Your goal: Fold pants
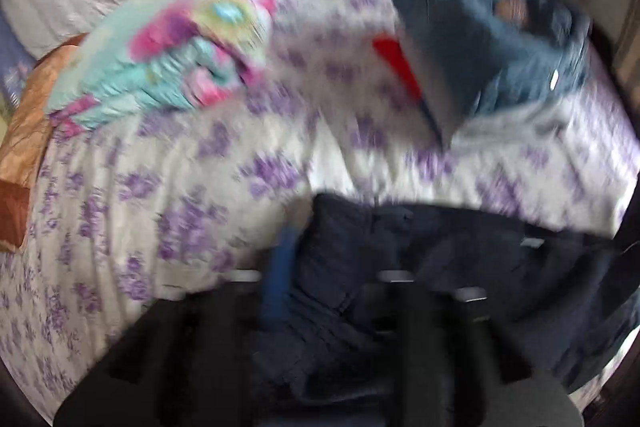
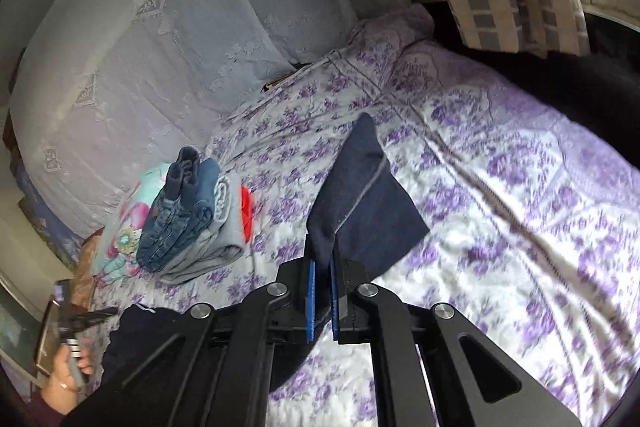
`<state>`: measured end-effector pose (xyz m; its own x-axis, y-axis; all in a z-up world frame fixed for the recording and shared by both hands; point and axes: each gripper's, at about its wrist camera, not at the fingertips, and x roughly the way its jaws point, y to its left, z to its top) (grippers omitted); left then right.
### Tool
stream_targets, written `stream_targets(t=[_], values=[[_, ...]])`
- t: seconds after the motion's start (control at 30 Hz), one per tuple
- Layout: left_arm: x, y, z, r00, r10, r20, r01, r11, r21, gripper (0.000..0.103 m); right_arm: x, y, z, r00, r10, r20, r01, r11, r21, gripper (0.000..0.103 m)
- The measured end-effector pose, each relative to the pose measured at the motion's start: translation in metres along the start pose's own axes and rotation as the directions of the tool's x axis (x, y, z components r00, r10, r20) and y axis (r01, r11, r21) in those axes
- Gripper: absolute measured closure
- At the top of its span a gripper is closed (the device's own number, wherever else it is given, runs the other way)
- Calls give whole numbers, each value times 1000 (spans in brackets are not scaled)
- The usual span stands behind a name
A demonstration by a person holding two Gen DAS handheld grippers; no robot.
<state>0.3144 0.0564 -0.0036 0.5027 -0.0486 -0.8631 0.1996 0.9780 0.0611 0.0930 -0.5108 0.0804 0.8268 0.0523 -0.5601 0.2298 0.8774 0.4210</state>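
Note:
Dark navy pants (image 2: 360, 199) are held up over a bed with a purple flowered sheet (image 2: 500, 187). My right gripper (image 2: 322, 291) is shut on the pants; the cloth rises from between its blue pads (image 2: 311, 301) and a leg end hangs forward. In the blurred left wrist view, my left gripper (image 1: 320, 279) is shut on the same navy pants (image 1: 440, 267), which bunch over its fingers; one blue pad (image 1: 282, 279) shows. The left gripper also shows in the right wrist view (image 2: 76, 319), held in a hand at lower left.
A stack of folded clothes, jeans (image 2: 180, 211) on grey cloth, lies at the bed's left, next to a turquoise and pink bundle (image 1: 180, 39). The jeans also show in the left wrist view (image 1: 492, 43). A grey lace-covered headboard or cushion (image 2: 160, 47) stands behind.

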Motion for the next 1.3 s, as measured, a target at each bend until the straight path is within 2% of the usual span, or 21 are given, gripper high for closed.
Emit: stream_targets(t=[0.03, 0.07, 0.13, 0.2, 0.23, 0.3, 0.37, 0.43, 0.5, 0.63, 0.7, 0.8, 0.9, 0.93, 1.0, 1.03, 1.07, 1.13, 1.17, 1.23, 1.3], values=[[11, -9, 0, 1000, 7, -12, -7, 999, 40, 45, -2, -3, -4, 1000, 7, -3, -7, 1000, 13, 97], [21, -19, 2, 999, 28, -23, -26, 996, 82, 41, -5, -8, -9, 1000, 10, -8, -9, 1000, 29, 97], [40, -31, 6, 997, 13, -76, -3, 992, 125, 18, -10, -18, -19, 1000, -3, -21, 4, 999, 48, 97], [60, -40, 9, 992, 32, -125, -14, 990, 142, 19, -12, -24, -26, 999, -15, -36, 17, 998, 60, 97], [73, -44, 9, 984, 71, -163, -47, 988, 147, 34, -13, -27, -29, 999, -22, -42, 24, 998, 65, 97], [77, -41, 10, 980, 86, -178, -66, 991, 114, 54, -17, -34, -35, 998, -31, -47, 34, 997, 72, 97], [55, -32, 11, 994, 32, -107, -27, 998, 53, 59, -20, -38, -36, 999, -33, -41, 36, 996, 78, 97], [15, -20, 8, 999, -24, 22, 25, 999, -26, 60, -25, -39, -36, 999, -26, -24, 28, 996, 85, 97], [-33, -7, 1, 983, -36, 181, 52, 995, -85, 60, -30, -37, -32, 1000, -10, 9, 9, 997, 81, 97], [-85, 20, -4, 947, -15, 322, 83, 977, -198, 60, -31, -24, -21, 998, 27, 49, -30, 998, 60, 97], [-102, 40, -2, 932, 20, 362, 83, 960, -268, 60, -24, -12, -8, 998, 32, 55, -34, 999, 32, 97], [-100, 59, 3, 933, 70, 354, 60, 937, -344, 60, 1, 6, 16, 999, 22, 35, -22, 1000, 0, 97], [-81, 78, 9, 938, 161, 308, -22, 912, -411, 59, 62, 35, 45, 997, 7, -76, -9, 1000, -24, 97], [-64, 89, 14, 938, 218, 271, -74, 887, -456, 59, 83, 45, 52, 995, -1, -98, -2, 999, -34, 92], [-39, 105, 18, 934, 295, 202, -156, 845, -511, 58, 135, 78, 58, 988, -88, -125, 68, 985, -160, 68], [-18, 116, 17, 932, 342, 119, -227, 808, -543, 56, 149, 85, 57, 984, -124, -128, 98, 977, -191, 44], [1, 124, 18, 939, 340, 46, -261, 796, -546, 56, 165, 91, 54, 977, -165, -139, 132, 967, -217, 39], [29, 136, 10, 956, 289, -52, -267, 779, -567, 53, 169, 87, 49, 976, -154, -152, 124, 974, -189, 35], [34, 137, 7, 960, 273, -70, -262, 778, -570, 53, 164, 78, 44, 977, -145, -159, 120, 980, -160, 28], [28, 136, 3, 964, 263, -49, -244, 789, -563, 47, 156, 60, 34, 972, -179, -154, 157, 977, -143, 23], [16, 133, 3, 968, 250, -29, -225, 808, -544, 44, 156, 39, 23, 959, -229, -165, 206, 968, -145, 22]])
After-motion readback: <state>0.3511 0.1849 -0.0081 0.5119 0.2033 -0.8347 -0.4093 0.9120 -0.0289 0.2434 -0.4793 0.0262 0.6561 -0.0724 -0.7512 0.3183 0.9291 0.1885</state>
